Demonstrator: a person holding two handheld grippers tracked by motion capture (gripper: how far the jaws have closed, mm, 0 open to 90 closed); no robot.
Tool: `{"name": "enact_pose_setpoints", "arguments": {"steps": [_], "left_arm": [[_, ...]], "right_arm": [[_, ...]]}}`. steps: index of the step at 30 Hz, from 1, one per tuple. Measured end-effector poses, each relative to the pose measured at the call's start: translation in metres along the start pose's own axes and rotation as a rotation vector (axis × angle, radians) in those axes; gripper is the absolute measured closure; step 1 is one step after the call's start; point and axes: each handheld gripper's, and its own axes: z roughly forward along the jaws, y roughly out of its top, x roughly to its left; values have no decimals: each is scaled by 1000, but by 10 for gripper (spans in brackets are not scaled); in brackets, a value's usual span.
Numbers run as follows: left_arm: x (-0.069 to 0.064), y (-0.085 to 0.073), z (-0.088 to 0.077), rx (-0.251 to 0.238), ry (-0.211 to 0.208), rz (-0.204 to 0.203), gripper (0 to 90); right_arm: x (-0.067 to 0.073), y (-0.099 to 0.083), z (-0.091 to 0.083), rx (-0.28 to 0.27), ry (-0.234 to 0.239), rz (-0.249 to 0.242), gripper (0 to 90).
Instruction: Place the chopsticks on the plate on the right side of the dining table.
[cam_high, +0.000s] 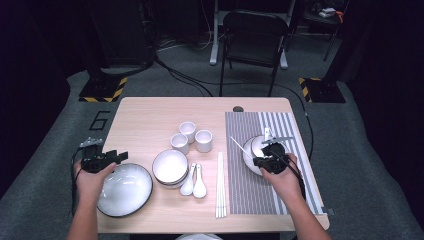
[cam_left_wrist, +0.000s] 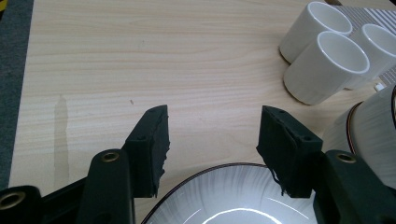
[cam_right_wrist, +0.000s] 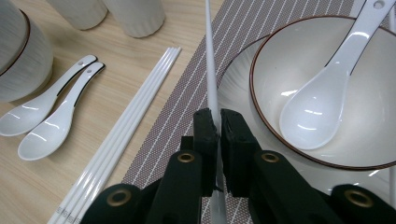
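Table setting, seen from the person's side. Nearest, at the table's (cam_high: 150, 107) seven o'clock, the left gripper (cam_left_wrist: 212, 140) hung over the far rim of the large plate (cam_high: 124, 190), its jaws spread wide with nothing between them. At five o'clock the right gripper (cam_right_wrist: 218, 122) had its jaws pinched tight on a single white chopstick (cam_right_wrist: 209, 56), which ran forward from the pads toward eleven o'clock, above the left edge of the striped mat (cam_right_wrist: 196, 88). Whether its tip touched anything could not be told. Just right of it, on the mat, a bowl (cam_right_wrist: 327, 56) sat on a plate, with a spoon (cam_right_wrist: 322, 98) lying inside it, handle toward one o'clock.

At the table's centre lay the remaining chopsticks (cam_high: 220, 185), side by side off the mat, then two spoons (cam_high: 194, 182) and a stack of bowls (cam_high: 170, 167). Farther, toward twelve o'clock, three cups (cam_high: 191, 136) stood close together.

By this evidence one place was partly laid: plate, bowl and spoon done, the chopstick in hand not yet set down. The large plate, spare bowls, spoons and cups appeared still unplaced.
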Motion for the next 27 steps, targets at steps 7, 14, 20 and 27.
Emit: {"name": "enact_pose_setpoints", "arguments": {"steps": [7, 14, 20, 27], "left_arm": [[0, 0, 0, -1, 1, 2, 433], [1, 0, 1, -2, -1, 2, 433], [1, 0, 1, -2, -1, -1, 434], [1, -1, 1, -11, 1, -6, 434]], "right_arm": [[-5, 6, -6, -6, -14, 8, 855], [-13, 13, -13, -16, -37, 29, 855], [-24, 16, -18, -19, -58, 35, 855], [-38, 20, -27, -43, -82, 62, 855]]}}
